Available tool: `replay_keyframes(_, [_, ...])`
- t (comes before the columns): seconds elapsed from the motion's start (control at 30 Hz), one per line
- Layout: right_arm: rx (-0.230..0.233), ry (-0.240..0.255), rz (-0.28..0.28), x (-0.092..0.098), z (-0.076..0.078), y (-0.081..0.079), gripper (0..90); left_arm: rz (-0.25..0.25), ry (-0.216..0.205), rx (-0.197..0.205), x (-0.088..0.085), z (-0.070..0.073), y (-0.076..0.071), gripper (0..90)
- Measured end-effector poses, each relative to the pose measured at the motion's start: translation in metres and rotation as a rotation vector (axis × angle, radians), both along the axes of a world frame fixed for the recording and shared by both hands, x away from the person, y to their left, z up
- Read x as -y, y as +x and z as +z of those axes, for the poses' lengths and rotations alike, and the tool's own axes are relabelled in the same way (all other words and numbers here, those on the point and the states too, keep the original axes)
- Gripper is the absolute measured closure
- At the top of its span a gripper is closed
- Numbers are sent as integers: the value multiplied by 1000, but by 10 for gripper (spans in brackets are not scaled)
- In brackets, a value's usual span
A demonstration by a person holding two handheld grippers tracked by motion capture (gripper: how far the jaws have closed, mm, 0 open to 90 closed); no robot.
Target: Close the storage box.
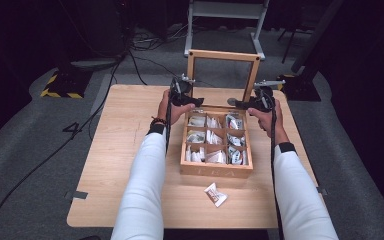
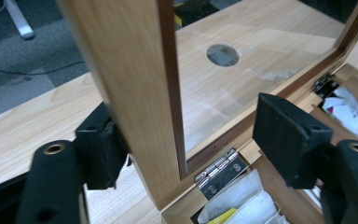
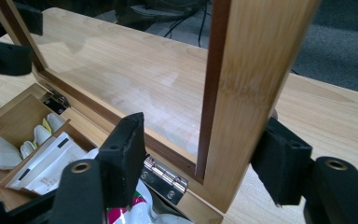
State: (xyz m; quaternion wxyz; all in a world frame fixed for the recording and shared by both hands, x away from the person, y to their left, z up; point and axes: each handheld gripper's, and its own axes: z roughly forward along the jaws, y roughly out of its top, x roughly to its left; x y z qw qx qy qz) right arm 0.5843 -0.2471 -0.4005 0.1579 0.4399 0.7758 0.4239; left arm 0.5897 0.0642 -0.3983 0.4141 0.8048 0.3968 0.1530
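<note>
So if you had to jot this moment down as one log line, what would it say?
lid: upright, open | left gripper: straddles lid's side bar, one pad touching | right gripper: straddles other bar | box: sachets inside

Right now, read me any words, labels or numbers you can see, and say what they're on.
Box front: faint engraved letters, too blurred to read.
Tea bags in the box: print too small to read.
Loose packet on the table: brown mark, no legible words.
Nothing else carries text.
</note>
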Motion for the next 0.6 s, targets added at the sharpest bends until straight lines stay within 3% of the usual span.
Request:
replay_keyframes(0.13, [1, -8, 11, 2, 3, -3, 422, -10, -5, 10, -5, 7, -4, 353])
replay_keyframes(0.23, [31, -3, 3, 2, 6, -7, 453, -9, -16, 15, -8, 12, -7, 423])
replay_keyframes(0.37, [50, 16, 14, 6, 7, -11, 507, -25, -9, 27, -11, 15, -14, 451])
replay_keyframes(0.47, [56, 39, 42, 12, 10, -15, 518, -32, -30, 30, -14, 18, -18, 474])
replay_keyframes(0.6, [83, 24, 49, 13, 15, -23, 534, -39, -18, 44, -13, 23, -25, 478])
